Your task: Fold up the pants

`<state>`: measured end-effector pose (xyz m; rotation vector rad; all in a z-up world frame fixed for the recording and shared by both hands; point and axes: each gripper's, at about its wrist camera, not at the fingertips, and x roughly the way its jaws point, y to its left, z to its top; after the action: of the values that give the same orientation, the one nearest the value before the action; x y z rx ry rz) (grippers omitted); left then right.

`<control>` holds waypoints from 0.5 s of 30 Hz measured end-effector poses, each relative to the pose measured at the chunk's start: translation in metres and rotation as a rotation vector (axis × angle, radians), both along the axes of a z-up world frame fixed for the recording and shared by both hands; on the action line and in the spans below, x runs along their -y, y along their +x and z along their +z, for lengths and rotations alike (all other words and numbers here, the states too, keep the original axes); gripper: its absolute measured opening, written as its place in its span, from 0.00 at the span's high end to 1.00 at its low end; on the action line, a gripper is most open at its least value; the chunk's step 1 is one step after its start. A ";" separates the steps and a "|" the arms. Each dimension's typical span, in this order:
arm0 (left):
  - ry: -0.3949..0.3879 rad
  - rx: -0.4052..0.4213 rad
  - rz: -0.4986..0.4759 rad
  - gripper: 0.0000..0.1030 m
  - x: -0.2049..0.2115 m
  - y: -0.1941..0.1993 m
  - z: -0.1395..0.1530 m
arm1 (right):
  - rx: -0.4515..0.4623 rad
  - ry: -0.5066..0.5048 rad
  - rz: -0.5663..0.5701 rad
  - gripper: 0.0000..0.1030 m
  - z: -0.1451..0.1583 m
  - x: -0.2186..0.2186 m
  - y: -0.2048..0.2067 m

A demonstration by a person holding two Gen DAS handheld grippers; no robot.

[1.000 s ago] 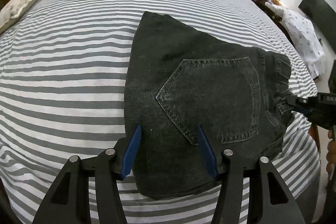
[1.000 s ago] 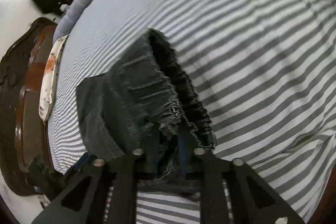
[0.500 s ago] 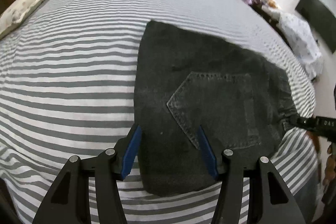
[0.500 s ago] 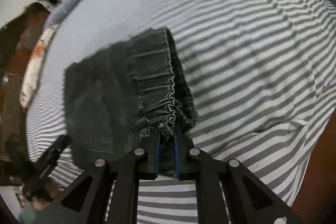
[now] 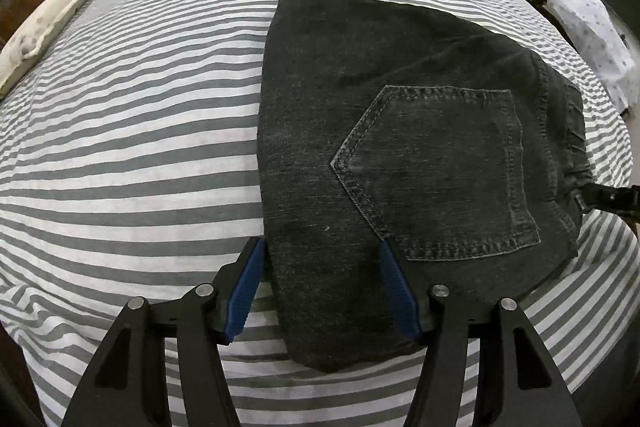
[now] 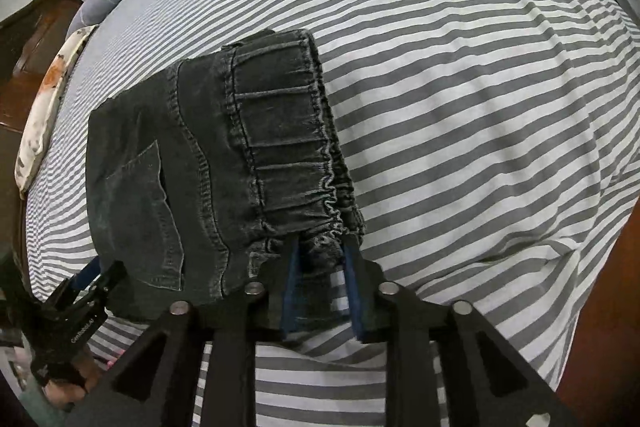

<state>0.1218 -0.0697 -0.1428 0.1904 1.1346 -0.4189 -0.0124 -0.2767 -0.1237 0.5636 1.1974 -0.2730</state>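
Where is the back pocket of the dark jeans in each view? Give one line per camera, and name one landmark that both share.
Left wrist view: the back pocket sits right of centre on the folded jeans, just beyond the left gripper.
Right wrist view: the pocket is at lower left, seen edge-on, left of the elastic waistband.
Shared landmark: the floral pillow at the edge of the striped bed.

Soft, even daylight on the striped bed (image 5: 140,131), brightest toward the top right of the left view. Both pictures are sharp in the middle. Fisheye bulge bends the stripes hard, and the corners fall away to black.
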 end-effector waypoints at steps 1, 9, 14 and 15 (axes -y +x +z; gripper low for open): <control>0.002 0.003 -0.001 0.41 0.000 0.001 0.000 | 0.005 0.010 -0.004 0.78 0.001 0.003 0.000; 0.018 0.041 -0.005 0.41 -0.001 -0.004 0.004 | 0.030 -0.017 -0.015 0.77 0.021 0.005 -0.008; -0.033 0.143 0.001 0.41 -0.001 -0.010 0.025 | 0.097 -0.110 -0.002 0.77 0.046 0.006 -0.005; -0.050 0.163 0.007 0.41 -0.003 -0.010 0.031 | 0.116 -0.130 0.016 0.77 0.052 0.005 -0.002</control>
<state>0.1120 -0.0671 -0.1120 0.1736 0.9633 -0.4172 -0.0144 -0.2815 -0.0720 0.4504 1.0639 -0.2979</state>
